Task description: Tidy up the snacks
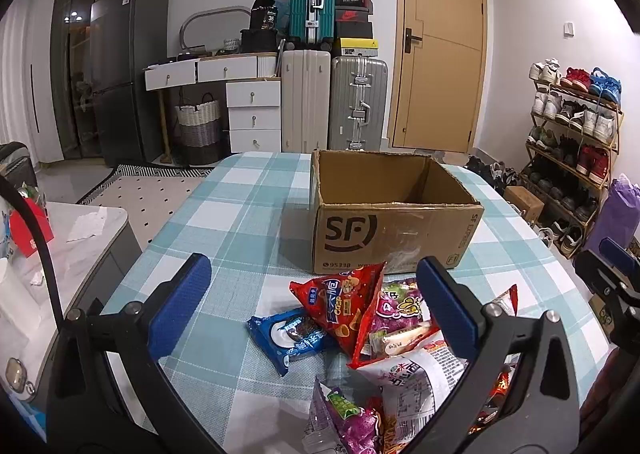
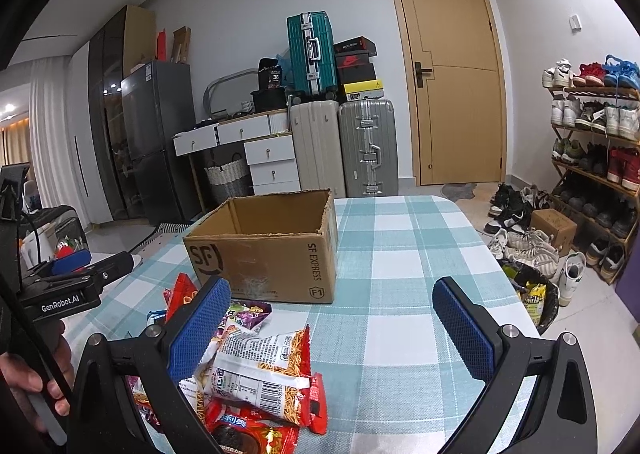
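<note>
Table (image 1: 248, 190), checked cloth, serves as work surface. SF cardboard box (image 1: 384, 230) at centre, top open, interior seemingly empty: likely destination for snacks. Snack packets (image 1: 360, 318) heaped loose just in front of box, none inside yet. Left gripper (image 1: 316, 310) spread wide above heap, holding nothing. Right gripper (image 2: 332, 322) likewise spread, empty, beside heap.

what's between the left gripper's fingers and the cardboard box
Snack packets: in the left wrist view a red chip bag and a blue cookie packet lie on the tablecloth between the open left gripper and the cardboard box.
</note>
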The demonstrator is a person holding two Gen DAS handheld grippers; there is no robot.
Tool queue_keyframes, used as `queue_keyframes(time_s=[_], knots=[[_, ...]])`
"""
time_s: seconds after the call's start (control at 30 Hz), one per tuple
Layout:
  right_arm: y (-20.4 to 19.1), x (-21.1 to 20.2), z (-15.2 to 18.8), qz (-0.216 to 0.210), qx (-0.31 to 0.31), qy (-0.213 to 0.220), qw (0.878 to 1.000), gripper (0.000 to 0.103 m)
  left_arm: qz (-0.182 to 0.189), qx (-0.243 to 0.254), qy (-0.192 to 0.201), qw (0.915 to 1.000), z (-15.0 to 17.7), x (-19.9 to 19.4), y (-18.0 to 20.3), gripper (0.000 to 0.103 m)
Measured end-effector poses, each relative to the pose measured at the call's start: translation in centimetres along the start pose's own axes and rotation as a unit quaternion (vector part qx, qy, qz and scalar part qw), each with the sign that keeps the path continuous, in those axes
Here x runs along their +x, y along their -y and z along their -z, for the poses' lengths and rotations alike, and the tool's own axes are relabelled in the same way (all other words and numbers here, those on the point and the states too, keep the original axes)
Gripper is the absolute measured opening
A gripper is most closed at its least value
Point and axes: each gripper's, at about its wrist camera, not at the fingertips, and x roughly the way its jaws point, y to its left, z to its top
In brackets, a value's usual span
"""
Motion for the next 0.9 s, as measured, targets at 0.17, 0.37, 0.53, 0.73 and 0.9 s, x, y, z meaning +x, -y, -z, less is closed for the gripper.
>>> queue_keyframes(time_s=[0.17, 0.37, 0.53, 0.73, 0.9], knots=[[-0.12, 0.02, 0.03, 0.001, 0.001, 0.000, 1.000, 0.103, -0.001, 0.000, 0.000, 1.0000, 0.00, -0.08, 0.06, 0.102], [-0.08, 0.07, 0.00, 0.000, 0.002, 0.000, 1.000, 0.103, -0.002, 0.000, 0.001, 1.0000, 0.03, 0.00, 0.05, 0.102], [-0.10, 0.07, 0.05, 0.000, 0.003, 0.000, 1.000, 0.103, 0.000, -0.001, 0.001, 1.0000, 0.09, 0.10, 0.06, 0.102], [-0.10, 0.06, 0.07, 0.000, 0.003, 0.000, 1.000, 0.103, 0.003, 0.001, -0.001, 1.0000, 0.26, -0.04, 0.19, 0.102], [-0.04, 0.09, 0.22, 0.007, 0.005, 0.000, 1.000, 0.103, 0.009, 0.003, -0.006, 0.9999, 0.41, -0.09, 0.23, 0.102]])
